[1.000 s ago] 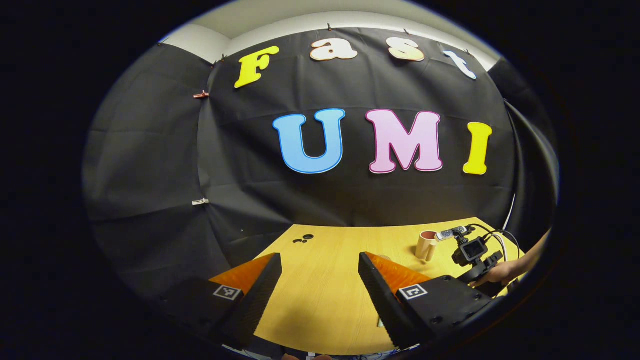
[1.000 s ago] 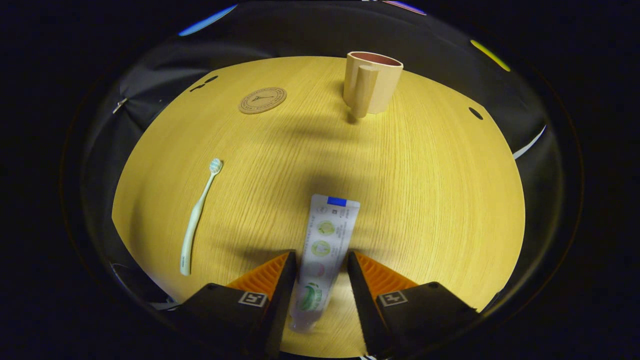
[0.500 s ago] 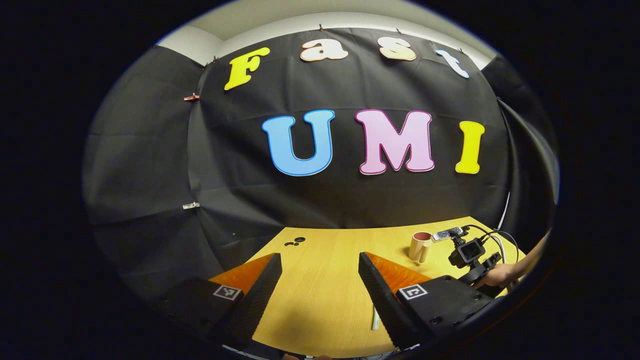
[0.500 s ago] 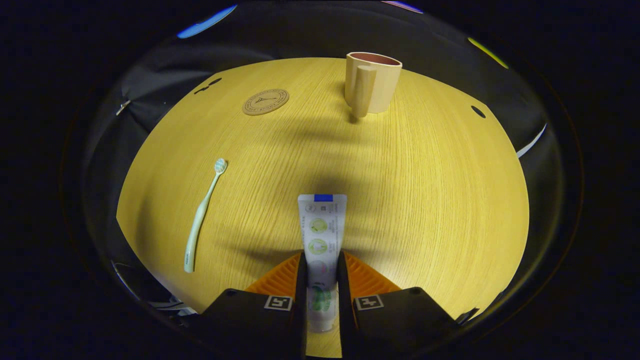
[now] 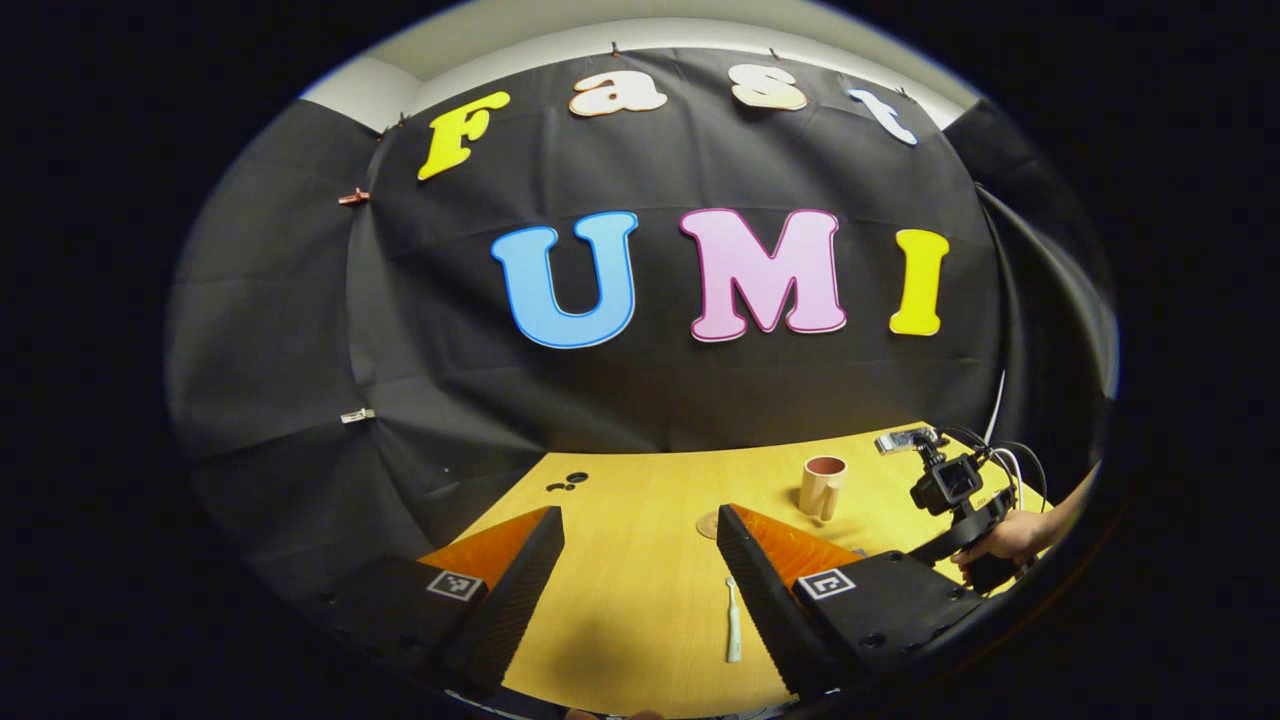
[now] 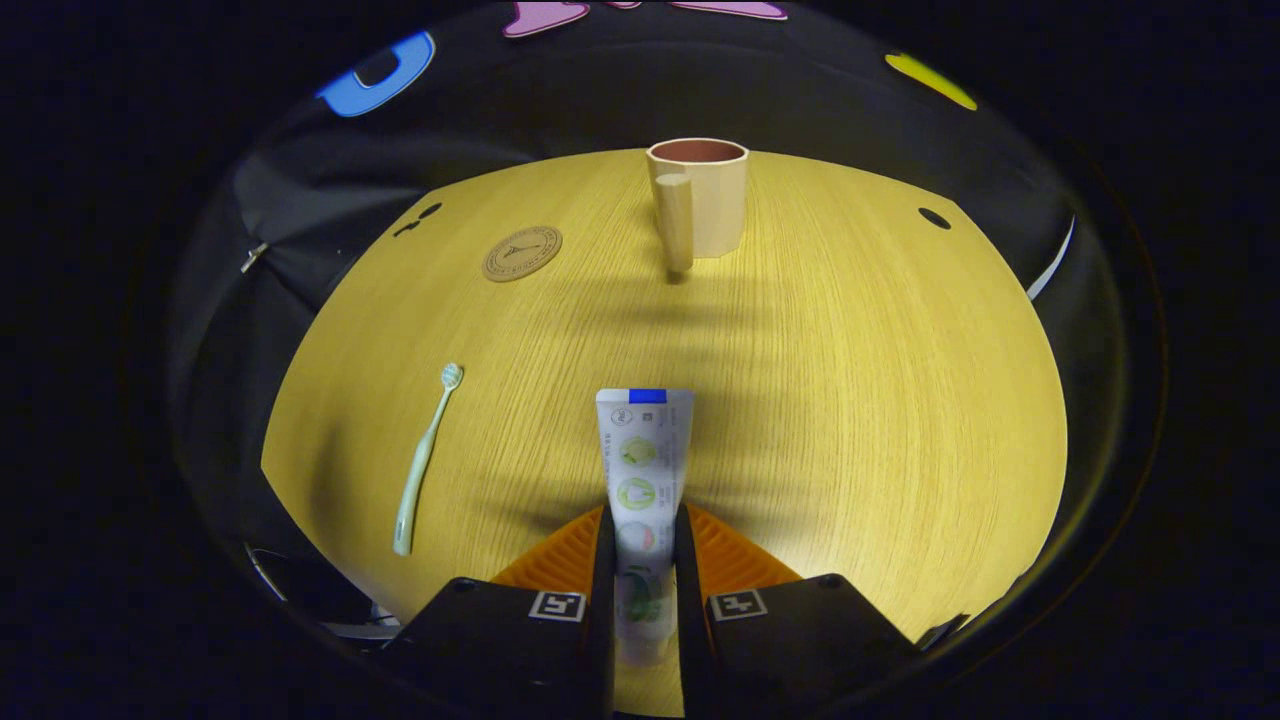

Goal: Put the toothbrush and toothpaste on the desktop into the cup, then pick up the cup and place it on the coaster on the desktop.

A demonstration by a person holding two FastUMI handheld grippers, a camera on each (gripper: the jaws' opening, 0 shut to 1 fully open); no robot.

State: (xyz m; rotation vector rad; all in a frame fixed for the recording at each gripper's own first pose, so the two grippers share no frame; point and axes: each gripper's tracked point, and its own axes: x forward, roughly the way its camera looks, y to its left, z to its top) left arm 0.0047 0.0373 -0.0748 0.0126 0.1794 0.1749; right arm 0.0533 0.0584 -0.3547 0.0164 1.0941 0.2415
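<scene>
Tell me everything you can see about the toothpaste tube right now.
The toothpaste tube is a flat, pale, plastic-looking tube with round green and reddish pictures down its face and a blue patch at its crimped far end. It points straight ahead toward the cup. The right gripper is shut on its lower part, both fingers pressing its sides. Its cap end lies low between the fingers. Whether it touches the table can't be judged.

Recording booth, black cloth wall, wooden desktop
</scene>
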